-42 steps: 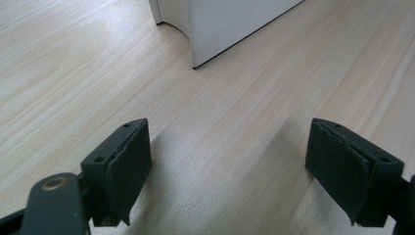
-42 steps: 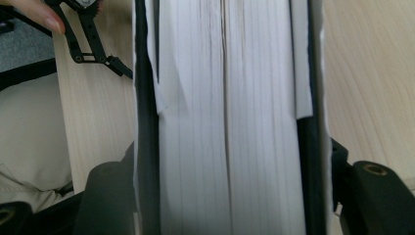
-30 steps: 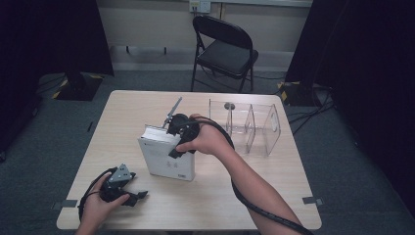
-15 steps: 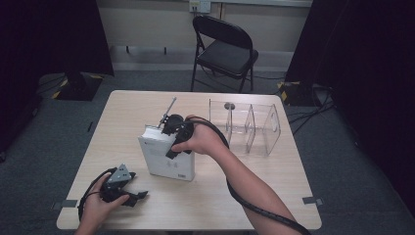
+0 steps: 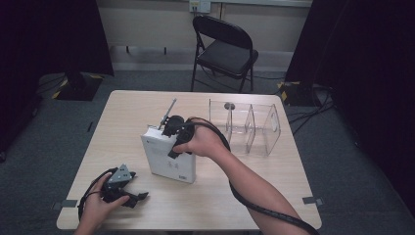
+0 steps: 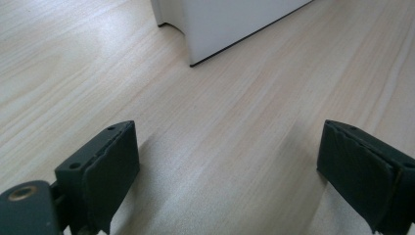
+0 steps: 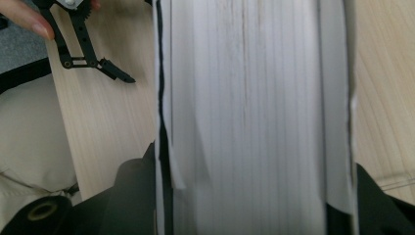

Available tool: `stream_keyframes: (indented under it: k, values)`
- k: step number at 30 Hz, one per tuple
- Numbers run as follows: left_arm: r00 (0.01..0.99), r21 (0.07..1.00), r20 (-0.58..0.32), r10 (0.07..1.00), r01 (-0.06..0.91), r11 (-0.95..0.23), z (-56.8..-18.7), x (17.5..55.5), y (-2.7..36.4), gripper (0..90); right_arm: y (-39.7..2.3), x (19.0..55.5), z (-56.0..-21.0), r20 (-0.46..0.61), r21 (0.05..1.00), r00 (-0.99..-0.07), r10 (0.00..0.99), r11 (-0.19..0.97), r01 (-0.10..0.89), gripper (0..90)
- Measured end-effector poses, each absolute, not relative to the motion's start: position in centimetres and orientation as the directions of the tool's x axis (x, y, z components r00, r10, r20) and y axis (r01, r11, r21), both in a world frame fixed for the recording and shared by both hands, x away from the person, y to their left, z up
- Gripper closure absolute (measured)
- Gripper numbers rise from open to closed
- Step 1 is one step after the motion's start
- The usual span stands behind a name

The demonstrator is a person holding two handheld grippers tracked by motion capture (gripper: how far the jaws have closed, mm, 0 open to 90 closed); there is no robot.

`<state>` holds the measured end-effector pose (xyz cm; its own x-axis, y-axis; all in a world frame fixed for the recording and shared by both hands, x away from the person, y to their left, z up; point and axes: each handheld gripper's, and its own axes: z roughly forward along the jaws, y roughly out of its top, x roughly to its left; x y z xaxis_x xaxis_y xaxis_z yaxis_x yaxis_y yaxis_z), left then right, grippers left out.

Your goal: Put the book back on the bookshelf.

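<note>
A thick white book [image 5: 169,159] stands upright near the middle of the table [image 5: 274,196]. My right gripper [image 5: 171,134] comes down on its top edge. In the right gripper view the page block [image 7: 249,112] runs between the jaws, which have just been closing and now press both covers. My left gripper [image 5: 139,198] rests on the table at the front left, held by a hand. Its jaws have just been opening and stand wide [image 6: 227,166] over bare wood with nothing between them. The book's lower corner [image 6: 230,19] shows ahead of them.
A clear plastic bin [image 5: 249,127] with dividers stands to the right of the book. A black folding chair [image 5: 225,49] is behind the table's far edge. Dark curtains hang at both sides of the room.
The right gripper's jaws have drawn in on the top of the book. Both hands have stayed where they were.
</note>
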<state>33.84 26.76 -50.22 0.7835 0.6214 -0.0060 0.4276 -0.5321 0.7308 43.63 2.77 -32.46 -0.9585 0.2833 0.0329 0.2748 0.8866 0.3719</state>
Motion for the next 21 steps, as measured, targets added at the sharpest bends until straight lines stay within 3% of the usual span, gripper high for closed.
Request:
stream_keyframes:
  k: [21]
  values:
    - [0.786,0.719,-0.007,0.619,0.434,-0.543,-50.4,34.0,26.4,0.0,0.0,43.3,-32.4,0.039,0.363,-0.956,0.292,0.887,0.286,50.3]
